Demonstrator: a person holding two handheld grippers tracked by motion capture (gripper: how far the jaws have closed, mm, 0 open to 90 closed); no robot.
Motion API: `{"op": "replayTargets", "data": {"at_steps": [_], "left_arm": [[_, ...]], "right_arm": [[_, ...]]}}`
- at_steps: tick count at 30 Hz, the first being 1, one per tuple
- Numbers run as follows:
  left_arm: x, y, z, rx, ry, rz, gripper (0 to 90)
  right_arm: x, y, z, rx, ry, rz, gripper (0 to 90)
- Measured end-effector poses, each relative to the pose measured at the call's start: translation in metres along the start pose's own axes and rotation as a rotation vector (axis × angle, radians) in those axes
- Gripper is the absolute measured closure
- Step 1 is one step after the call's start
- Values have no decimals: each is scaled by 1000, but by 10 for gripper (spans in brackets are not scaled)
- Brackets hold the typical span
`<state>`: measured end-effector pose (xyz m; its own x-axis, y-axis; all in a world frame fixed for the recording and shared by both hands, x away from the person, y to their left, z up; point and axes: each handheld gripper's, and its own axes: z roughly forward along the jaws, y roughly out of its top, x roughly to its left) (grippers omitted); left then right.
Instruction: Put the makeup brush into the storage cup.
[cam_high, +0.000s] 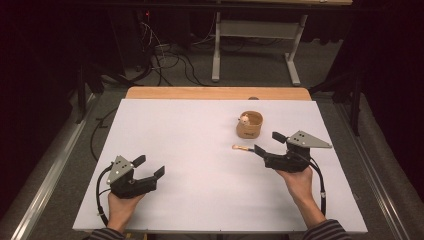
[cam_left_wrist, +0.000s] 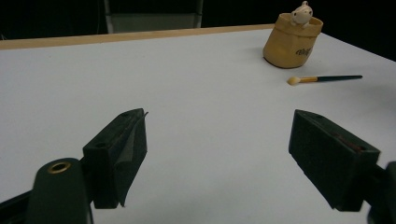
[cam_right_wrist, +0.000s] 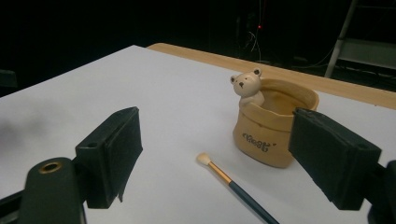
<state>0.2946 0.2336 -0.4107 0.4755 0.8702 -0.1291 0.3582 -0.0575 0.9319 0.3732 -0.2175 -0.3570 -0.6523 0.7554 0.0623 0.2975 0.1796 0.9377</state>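
A tan sack-shaped pot (cam_high: 249, 125) with a small bear figure (cam_right_wrist: 247, 85) on its rim stands on the white table (cam_high: 200, 150), right of centre. A thin brush (cam_high: 242, 147) with a pale tip and dark handle lies just in front of it. My right gripper (cam_high: 267, 142) is open, low over the handle end of the brush; the brush (cam_right_wrist: 233, 184) lies on the table between its jaws, the pot (cam_right_wrist: 273, 126) just beyond. My left gripper (cam_high: 150, 166) is open and holds nothing at the near left. From it the pot (cam_left_wrist: 292, 39) and brush (cam_left_wrist: 322, 79) appear far off.
A strip of wooden tabletop (cam_high: 217, 93) runs along the far edge of the white sheet. Beyond it on the floor are a desk frame (cam_high: 255, 45) and cables (cam_high: 165, 60). A metal rail (cam_high: 45, 180) runs along the left side.
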Motion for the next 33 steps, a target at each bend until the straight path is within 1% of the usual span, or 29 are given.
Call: {"op": "replayTargets", "data": {"at_steps": [5, 6, 9, 12, 14, 15, 16, 17, 18, 19, 22, 27, 30, 33], "left_arm": [[0, 0, 0, -1, -1, 0, 199], [0, 0, 0, -2, -1, 0, 200], [0, 0, 0, -1, -1, 1, 200], [0, 0, 0, 0, -1, 3, 200], [0, 0, 0, -2, -2, 3, 201], [0, 0, 0, -2, -2, 3, 201], [0, 0, 0, -2, -3, 2, 201], [0, 0, 0, -2, -3, 2, 201], [0, 0, 0, -3, -4, 2, 201], [0, 0, 0, -3, -4, 2, 201], [0, 0, 0, -2, -6, 3, 201], [0, 0, 0, -3, -7, 1, 201], [-1, 0, 0, 3, -13, 8, 201], [-1, 0, 0, 5, -11, 12, 200]], "right_arm": [[0, 2, 6, 11, 2, -2, 194], [0, 3, 10, 14, 3, 7, 194], [0, 3, 13, 14, 5, 6, 195], [0, 5, 19, 12, 7, 14, 198], [1, 8, 26, 0, 12, 22, 206], [1, 8, 26, 0, 12, 22, 206], [3, 10, 32, -2, 14, 27, 208], [3, 10, 32, -2, 14, 27, 208], [4, 12, 36, 4, 15, 33, 209], [4, 12, 36, 4, 15, 33, 209], [7, 15, 45, 18, 14, 29, 209], [7, 17, 48, 24, 17, 30, 210], [3, 17, 47, 41, 8, 36, 211], [1, 17, 46, 46, 2, 37, 216]]}}
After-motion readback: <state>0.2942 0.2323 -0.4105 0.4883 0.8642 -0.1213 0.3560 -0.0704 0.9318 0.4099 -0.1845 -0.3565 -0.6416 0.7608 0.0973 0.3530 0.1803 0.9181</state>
